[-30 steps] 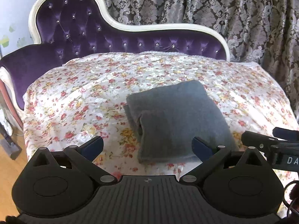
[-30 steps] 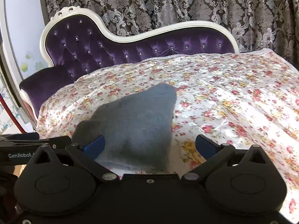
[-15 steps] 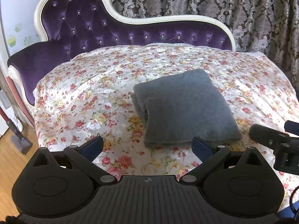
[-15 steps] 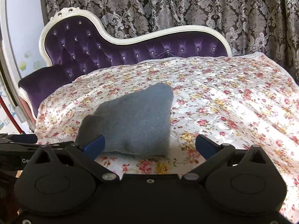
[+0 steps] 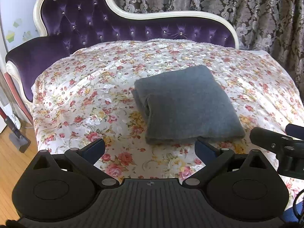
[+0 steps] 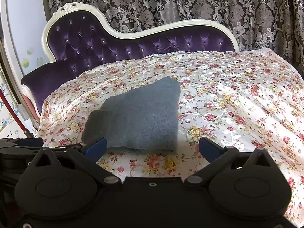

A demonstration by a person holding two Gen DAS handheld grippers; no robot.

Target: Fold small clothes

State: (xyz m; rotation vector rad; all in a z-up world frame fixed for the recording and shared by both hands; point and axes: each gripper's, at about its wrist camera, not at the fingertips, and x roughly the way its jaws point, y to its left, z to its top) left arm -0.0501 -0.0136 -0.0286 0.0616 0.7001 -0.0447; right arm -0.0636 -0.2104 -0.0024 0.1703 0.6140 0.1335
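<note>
A grey garment (image 5: pixel 188 106) lies folded into a thick rectangle on the floral cover (image 5: pixel 79 102) of the chaise. It also shows in the right wrist view (image 6: pixel 140 117). My left gripper (image 5: pixel 150 150) is open and empty, hovering just in front of the garment's near edge. My right gripper (image 6: pixel 152 150) is open and empty, also just short of the garment's near edge. The right gripper shows at the right edge of the left wrist view (image 5: pixel 279 144). The left gripper shows at the left edge of the right wrist view (image 6: pixel 20 146).
The purple tufted chaise back (image 5: pixel 133 26) with its white frame rises behind the cover. Patterned curtains (image 6: pixel 190 1) hang behind it. Wooden floor (image 5: pixel 11 157) and a grey and red vacuum cleaner head (image 5: pixel 17 138) lie at the left.
Both grippers have drawn back from the folded garment, which now lies farther ahead of the fingers. Both stay open. The garment has not moved.
</note>
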